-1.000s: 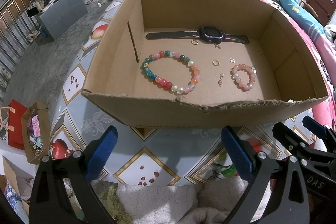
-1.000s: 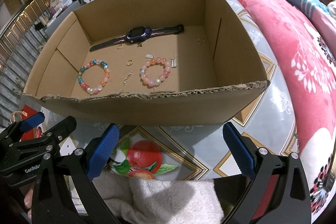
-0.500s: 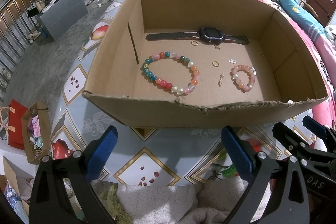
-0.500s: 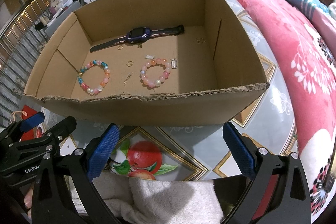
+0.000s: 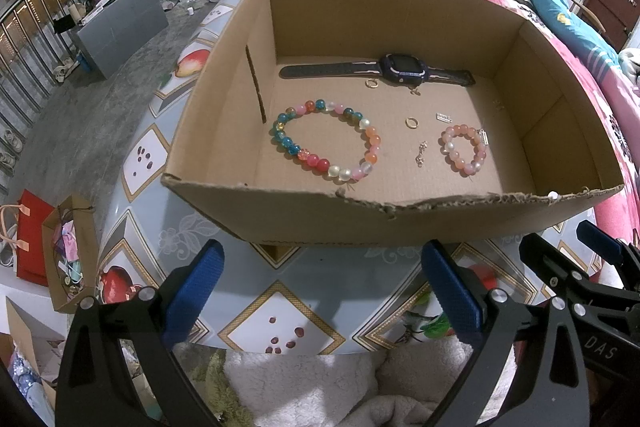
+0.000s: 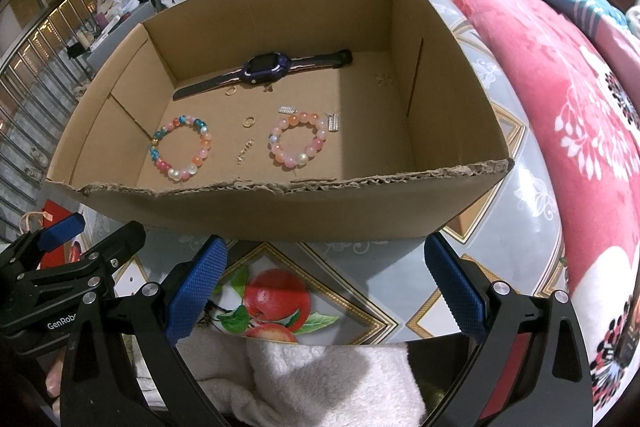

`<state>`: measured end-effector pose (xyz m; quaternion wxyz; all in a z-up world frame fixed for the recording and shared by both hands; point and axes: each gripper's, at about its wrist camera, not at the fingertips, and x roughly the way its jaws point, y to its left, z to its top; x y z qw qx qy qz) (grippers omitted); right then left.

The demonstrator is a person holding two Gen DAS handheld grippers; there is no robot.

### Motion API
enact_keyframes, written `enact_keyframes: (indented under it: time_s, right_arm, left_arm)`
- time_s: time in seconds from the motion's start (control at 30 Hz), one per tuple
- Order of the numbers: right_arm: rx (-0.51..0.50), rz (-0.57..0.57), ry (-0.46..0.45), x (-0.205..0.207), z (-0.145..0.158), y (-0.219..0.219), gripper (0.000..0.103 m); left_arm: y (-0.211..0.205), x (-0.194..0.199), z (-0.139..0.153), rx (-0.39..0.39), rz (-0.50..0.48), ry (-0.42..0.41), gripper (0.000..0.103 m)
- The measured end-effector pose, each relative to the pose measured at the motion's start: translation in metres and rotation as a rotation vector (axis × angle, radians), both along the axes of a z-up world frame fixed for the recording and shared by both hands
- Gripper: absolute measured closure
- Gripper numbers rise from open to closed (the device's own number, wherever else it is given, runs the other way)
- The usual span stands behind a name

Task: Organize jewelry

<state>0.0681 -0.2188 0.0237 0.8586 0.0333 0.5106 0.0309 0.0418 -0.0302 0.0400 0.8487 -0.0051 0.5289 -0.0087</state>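
Observation:
An open cardboard box (image 5: 304,223) (image 6: 260,211) stands on the table. On its floor lie a dark wristwatch (image 5: 400,71) (image 6: 260,69), a large multicoloured bead bracelet (image 5: 326,139) (image 6: 180,147), a small pink bead bracelet (image 5: 464,147) (image 6: 298,145), two gold rings (image 5: 412,123) (image 6: 248,121), a short chain piece (image 5: 421,153) (image 6: 245,149) and small silver clasps (image 5: 443,116) (image 6: 334,123). My left gripper (image 5: 322,291) and right gripper (image 6: 324,287) hang open, side by side, in front of the box's near wall, holding nothing.
The table wears a fruit-patterned cloth (image 5: 280,311) (image 6: 280,299). A pink blanket (image 6: 560,87) lies to the right. Paper bags (image 5: 44,239) stand on the floor at left, a grey box (image 5: 120,23) further back. White fleece (image 6: 320,379) lies below the grippers.

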Motion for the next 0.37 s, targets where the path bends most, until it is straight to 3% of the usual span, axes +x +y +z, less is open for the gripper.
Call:
enact_keyframes:
  time_s: [0.37]
  right_arm:
    - [-0.002, 0.001, 0.000, 0.0008, 0.0012, 0.0005, 0.008]
  left_arm:
    - [0.0005, 0.0000, -0.0002, -0.001, 0.000, 0.001, 0.006]
